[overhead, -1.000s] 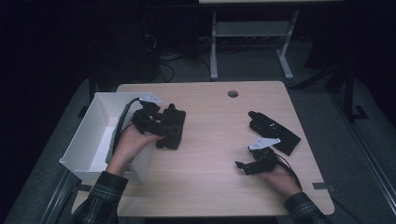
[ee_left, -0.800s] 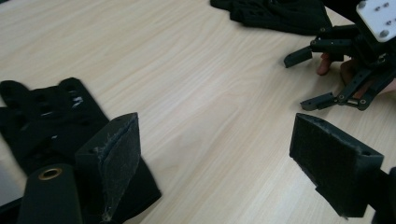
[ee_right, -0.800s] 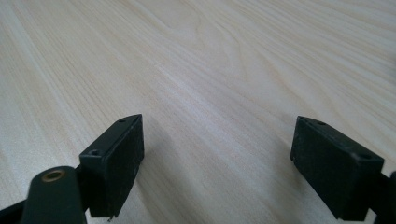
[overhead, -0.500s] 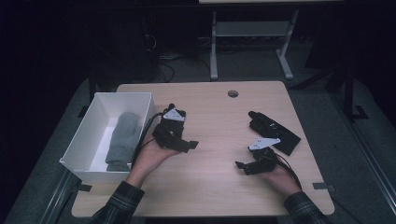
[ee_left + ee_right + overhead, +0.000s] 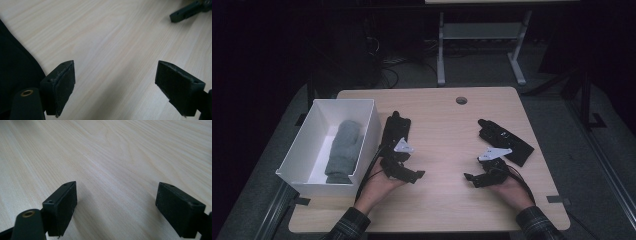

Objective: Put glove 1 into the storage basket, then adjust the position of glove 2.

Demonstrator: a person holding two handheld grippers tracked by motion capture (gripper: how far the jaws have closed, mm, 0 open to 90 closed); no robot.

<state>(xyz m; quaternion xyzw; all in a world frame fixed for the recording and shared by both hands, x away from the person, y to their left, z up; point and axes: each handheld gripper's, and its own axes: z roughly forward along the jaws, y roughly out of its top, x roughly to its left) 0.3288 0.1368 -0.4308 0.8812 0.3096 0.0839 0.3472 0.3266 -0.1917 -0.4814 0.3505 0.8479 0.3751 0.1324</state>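
1. The left gripper (image 5: 408,175) is being held low over the table (image 5: 442,210), jaws spread wide and gripping nothing.
2. A black glove (image 5: 395,131) is lying just beyond it, long axis running away from the person, beside the white box (image 5: 362,150) where a grey glove (image 5: 344,150) is resting.
3. The right gripper (image 5: 473,179) is likewise being held agape; another black glove (image 5: 504,140) is lying just past it, nothing standing between.

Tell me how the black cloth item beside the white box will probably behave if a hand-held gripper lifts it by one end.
The black cloth item lies flat and limp on the table, so it will probably droop and fold rather than stay stiff. It looks thin, so likely light. Being soft fabric, it should neither roll nor break, though a shallow pinch may slip.
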